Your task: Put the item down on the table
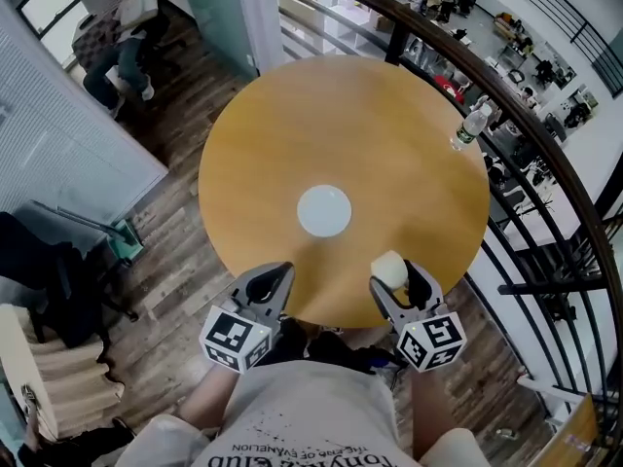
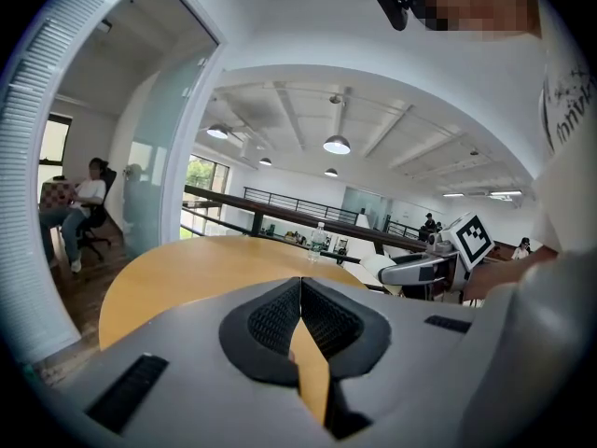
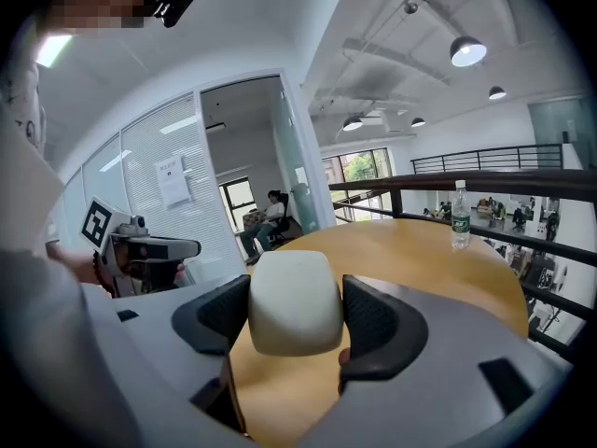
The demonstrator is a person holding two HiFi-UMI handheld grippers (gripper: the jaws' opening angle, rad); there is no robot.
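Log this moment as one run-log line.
right gripper: shut on cream block, above table near edge | left gripper: shut, empty | white disc: table centre

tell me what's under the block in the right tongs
Bare wooden table top shows beneath the white block in the right tongs; its underside is hidden.

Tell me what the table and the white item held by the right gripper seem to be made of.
Table: wood or wood-look laminate, with a smooth satin finish; it shows a warm, even tone and a soft sheen. Item: off-white and matte, with rounded corners. It could be foam or plastic, but the look leaves that open.
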